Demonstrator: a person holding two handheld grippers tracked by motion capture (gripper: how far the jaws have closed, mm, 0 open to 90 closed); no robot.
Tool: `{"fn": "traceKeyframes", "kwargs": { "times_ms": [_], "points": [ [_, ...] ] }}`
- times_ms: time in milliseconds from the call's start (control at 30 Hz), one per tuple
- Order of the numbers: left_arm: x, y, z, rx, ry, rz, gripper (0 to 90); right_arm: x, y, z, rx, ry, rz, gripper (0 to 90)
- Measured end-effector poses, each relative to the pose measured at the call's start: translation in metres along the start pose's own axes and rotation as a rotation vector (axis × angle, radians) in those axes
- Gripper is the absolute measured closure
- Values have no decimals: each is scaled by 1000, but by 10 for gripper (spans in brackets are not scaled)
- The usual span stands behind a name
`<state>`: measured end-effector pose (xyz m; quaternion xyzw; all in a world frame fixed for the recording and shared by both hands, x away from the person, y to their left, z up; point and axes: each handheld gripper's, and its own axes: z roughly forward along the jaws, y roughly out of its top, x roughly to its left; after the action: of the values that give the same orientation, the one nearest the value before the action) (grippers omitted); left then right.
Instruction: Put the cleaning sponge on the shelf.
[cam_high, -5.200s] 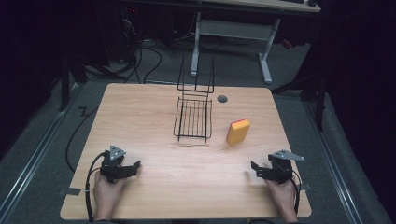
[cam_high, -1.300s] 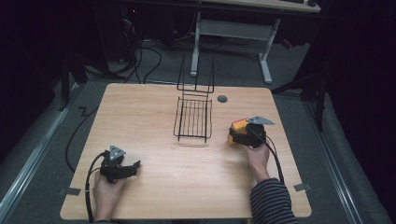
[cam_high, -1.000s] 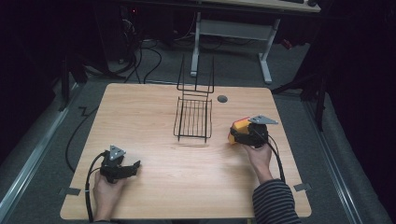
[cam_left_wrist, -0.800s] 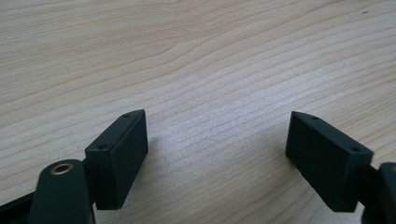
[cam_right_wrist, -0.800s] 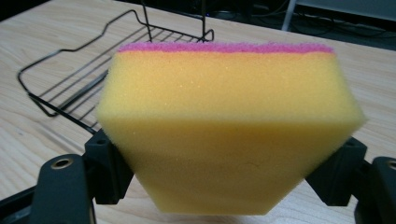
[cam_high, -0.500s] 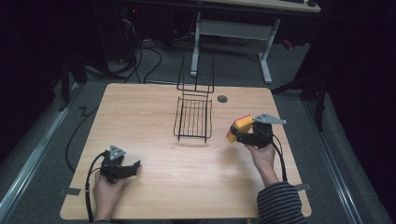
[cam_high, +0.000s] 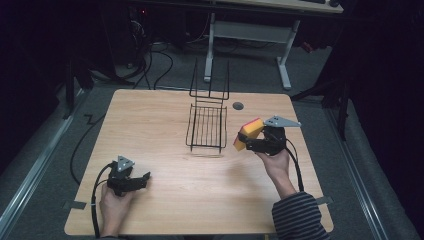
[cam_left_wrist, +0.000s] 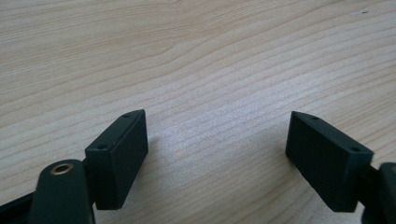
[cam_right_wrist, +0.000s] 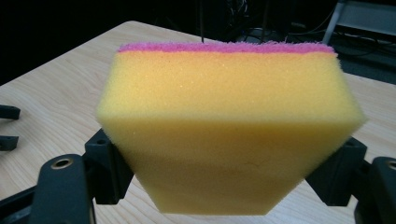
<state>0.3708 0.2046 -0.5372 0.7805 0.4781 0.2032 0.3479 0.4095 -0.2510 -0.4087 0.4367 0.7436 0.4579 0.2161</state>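
Observation:
A yellow sponge (cam_high: 248, 134) with a pink scouring top is held off the table, squeezed between the jaws of my right gripper (cam_high: 248, 141), just right of the black wire basket (cam_high: 207, 128). In the right gripper view the sponge (cam_right_wrist: 231, 126) bulges between the two black jaws, pink layer on its far side. My left gripper (cam_high: 141, 180) rests low at the near left of the wooden table (cam_high: 150, 125). Its jaws stand wide apart over bare wood, with nothing between its fingertips (cam_left_wrist: 122, 149).
The wire basket has a tall upright handle at its far end. A round cable hole (cam_high: 238, 105) sits in the table behind the basket. A desk frame (cam_high: 250, 35) and cables lie on the floor beyond the far edge. Bare wood spans the table's middle and left.
My right gripper moved from the near right corner to the sponge, shut on it and lifted it, tilting it up beside the basket. The left gripper has stayed put.

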Motion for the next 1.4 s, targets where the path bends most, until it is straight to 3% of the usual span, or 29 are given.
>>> {"fn": "traceKeyframes", "kwargs": {
  "times_ms": [467,767,1400],
  "points": [
    [0,0,0,0,0,0,216,21,24,15,-10,64,-33,227],
    [0,0,0,0,0,0,216,34,39,40,7,77,-68,227],
    [0,0,0,0,1,0,216,45,36,93,65,68,-63,227]
  ]
}}
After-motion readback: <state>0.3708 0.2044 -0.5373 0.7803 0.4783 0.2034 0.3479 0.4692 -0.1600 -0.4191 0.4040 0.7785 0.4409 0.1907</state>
